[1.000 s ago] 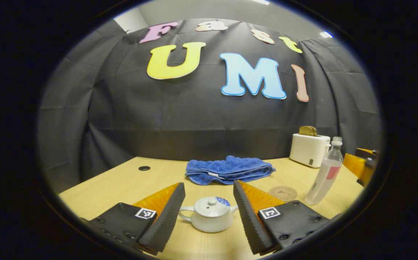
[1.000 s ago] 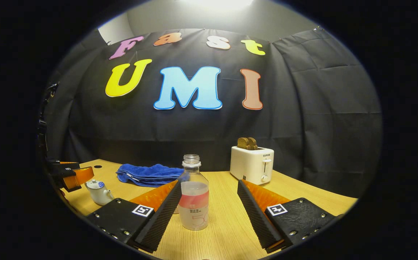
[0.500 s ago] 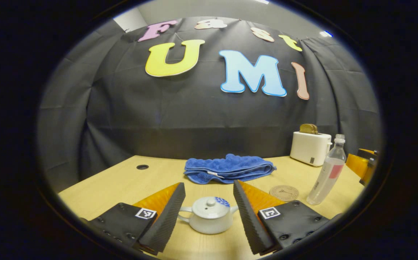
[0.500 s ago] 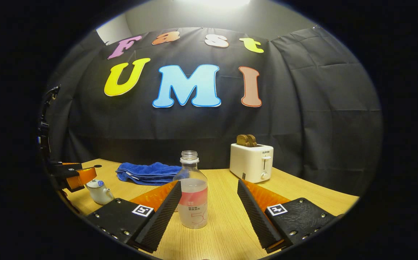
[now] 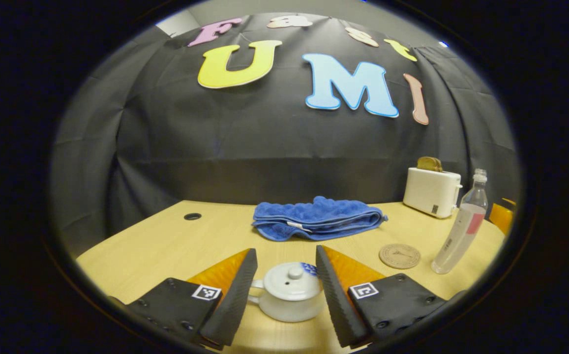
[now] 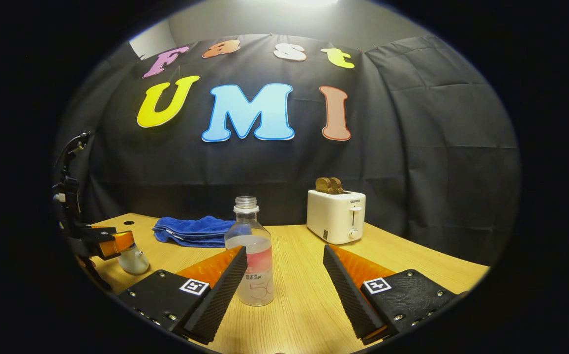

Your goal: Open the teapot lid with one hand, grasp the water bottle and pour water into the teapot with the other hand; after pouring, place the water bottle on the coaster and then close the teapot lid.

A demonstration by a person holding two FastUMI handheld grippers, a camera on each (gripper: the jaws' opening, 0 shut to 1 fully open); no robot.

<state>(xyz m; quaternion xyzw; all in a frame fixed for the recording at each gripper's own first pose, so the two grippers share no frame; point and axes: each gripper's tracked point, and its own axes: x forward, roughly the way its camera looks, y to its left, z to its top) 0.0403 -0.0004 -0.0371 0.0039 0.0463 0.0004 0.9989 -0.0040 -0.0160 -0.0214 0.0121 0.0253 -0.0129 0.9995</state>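
Two tongs hang spread. We straddle the small white ceramic teapot (image 5: 289, 297) on the wooden desk (image 5: 166, 250) with the left tongs (image 5: 284, 295), ready for its lid, and the right tongs (image 6: 284, 290) frame the clear plastic water bottle (image 6: 251, 255), uncapped for pouring.

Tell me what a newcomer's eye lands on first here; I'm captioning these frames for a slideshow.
The small white ceramic teapot, lid on, sits between the open fingers of the left hand-held gripper. The clear plastic water bottle, uncapped and partly full, stands just ahead of the open right hand-held gripper. Behind lie a folded blue towel and a white toaster.
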